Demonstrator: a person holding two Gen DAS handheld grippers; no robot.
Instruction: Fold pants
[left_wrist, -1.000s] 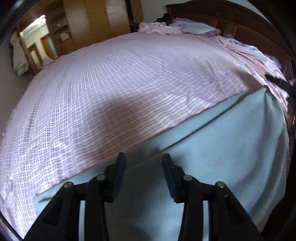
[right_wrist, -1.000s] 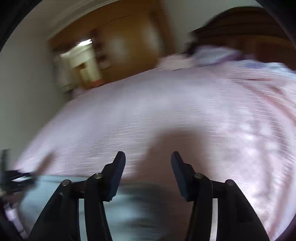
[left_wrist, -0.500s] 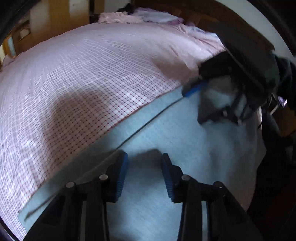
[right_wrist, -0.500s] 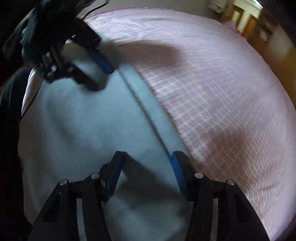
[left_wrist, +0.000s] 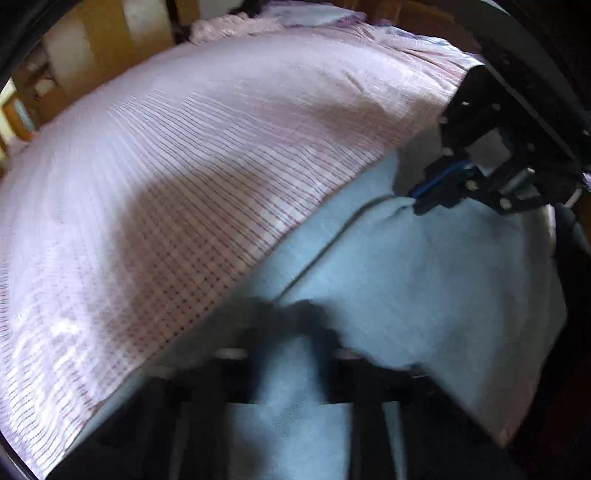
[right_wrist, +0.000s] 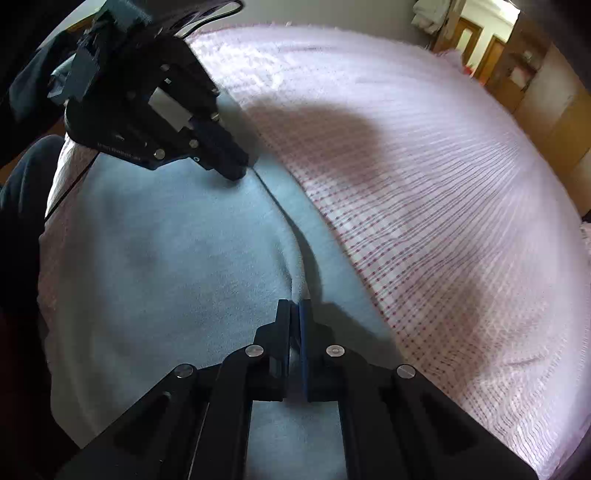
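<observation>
Pink checked bed (right_wrist: 424, 166) w/ light blue pants (right_wrist: 166, 258) spread along its near edge. I see right gripper (right_wrist: 295, 308) pinched tight on the pants' top-layer edge. Left gripper (right_wrist: 236, 164) looks clamped on that same edge further along; own cam too blurred to confirm.

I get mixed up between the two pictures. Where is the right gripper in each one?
Left wrist view: the right gripper is at the upper right, pinching the edge of the pants.
Right wrist view: it is at the bottom middle, shut on that edge.
Shared landmark: the dark seam running along the pants between both grippers.
</observation>
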